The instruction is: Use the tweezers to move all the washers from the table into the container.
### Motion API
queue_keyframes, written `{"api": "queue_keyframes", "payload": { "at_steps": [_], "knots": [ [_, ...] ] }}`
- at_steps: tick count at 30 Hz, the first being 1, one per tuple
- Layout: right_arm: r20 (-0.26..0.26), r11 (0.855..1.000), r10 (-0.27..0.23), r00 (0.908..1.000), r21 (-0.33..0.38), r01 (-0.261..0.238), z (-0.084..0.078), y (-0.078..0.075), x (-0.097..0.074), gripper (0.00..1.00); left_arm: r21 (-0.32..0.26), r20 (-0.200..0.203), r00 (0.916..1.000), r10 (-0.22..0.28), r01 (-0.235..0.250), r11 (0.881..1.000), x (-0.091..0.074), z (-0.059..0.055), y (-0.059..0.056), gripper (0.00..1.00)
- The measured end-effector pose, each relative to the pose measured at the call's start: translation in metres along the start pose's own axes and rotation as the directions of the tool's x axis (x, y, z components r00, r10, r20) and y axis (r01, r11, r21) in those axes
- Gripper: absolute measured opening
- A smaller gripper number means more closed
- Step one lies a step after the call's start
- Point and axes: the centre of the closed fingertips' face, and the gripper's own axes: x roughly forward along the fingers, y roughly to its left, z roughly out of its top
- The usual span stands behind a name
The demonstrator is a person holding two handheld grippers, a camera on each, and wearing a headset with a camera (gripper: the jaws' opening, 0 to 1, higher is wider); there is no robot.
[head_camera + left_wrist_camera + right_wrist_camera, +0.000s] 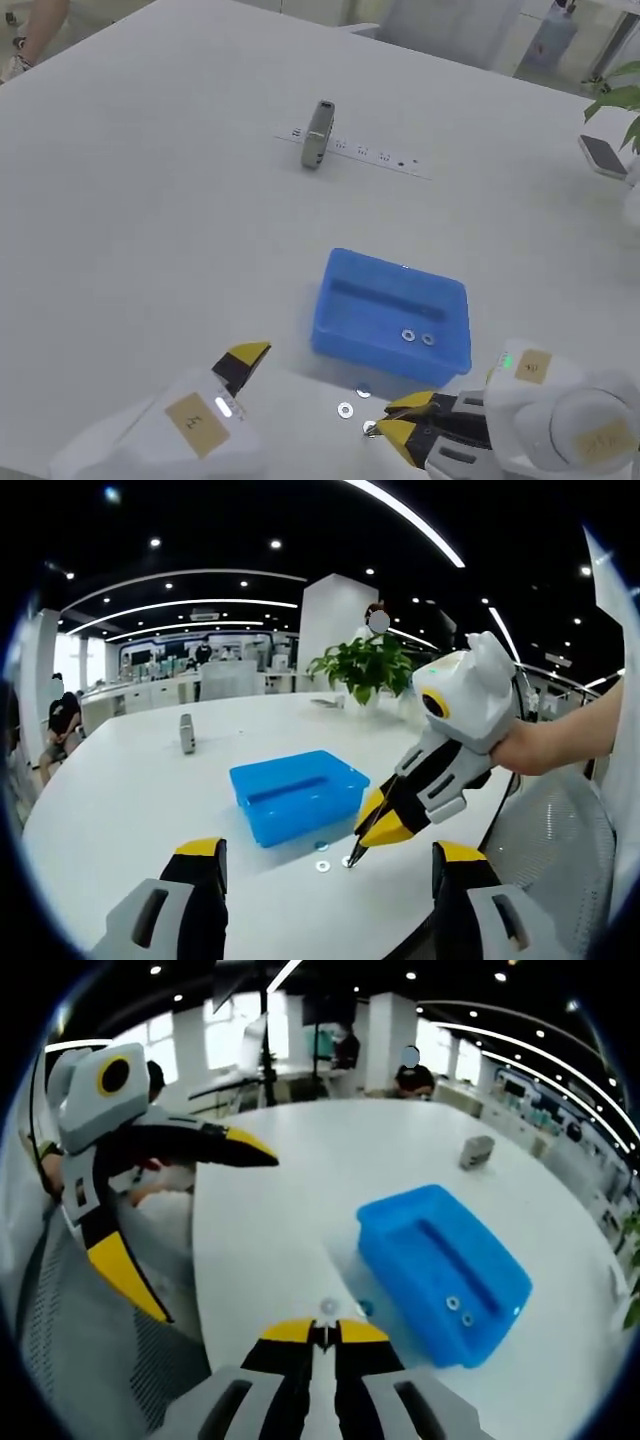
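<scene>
Two washers [408,336] lie inside the blue container [345,335], toward its near right corner. On the table [150,230] just in front of it we see another washer [346,410] lying loose, and a further washer [370,428] right at the tip of the tweezers [323,1340]. Our right hand-held gripper [402,417] has its jaws pressed together on the tweezers; our left hand-held gripper [328,848] hangs nearby with jaws spread wide, holding nothing.

Two washers [408,336] lay in the single blue container [345,320], three more on the table [150,250]. There was one pair of tweezers [322,1350].
</scene>
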Motion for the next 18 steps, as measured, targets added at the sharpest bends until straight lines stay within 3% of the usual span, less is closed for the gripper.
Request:
{"api": "queue_keyframes", "payload": {
  "at_steps": [8, 18],
  "knots": [
    [-0.022, 1.0, 0.004, 0.9998, 0.009, -0.004, -0.0014, -0.001, -0.0012, 0.03, 0.006, -0.004, 1.0, -0.005, 0.005, 1.0, 0.0002, -0.0008, -0.0012, 0.85],
    [-0.116, 0.999, 0.026, 0.9929, -0.021, -0.029, 0.0002, -0.0009, -0.0001, 0.03, 0.007, -0.009, 1.0, -0.003, 0.004, 1.0, 0.0006, -0.0019, -0.0009, 0.85]
  ]
}}
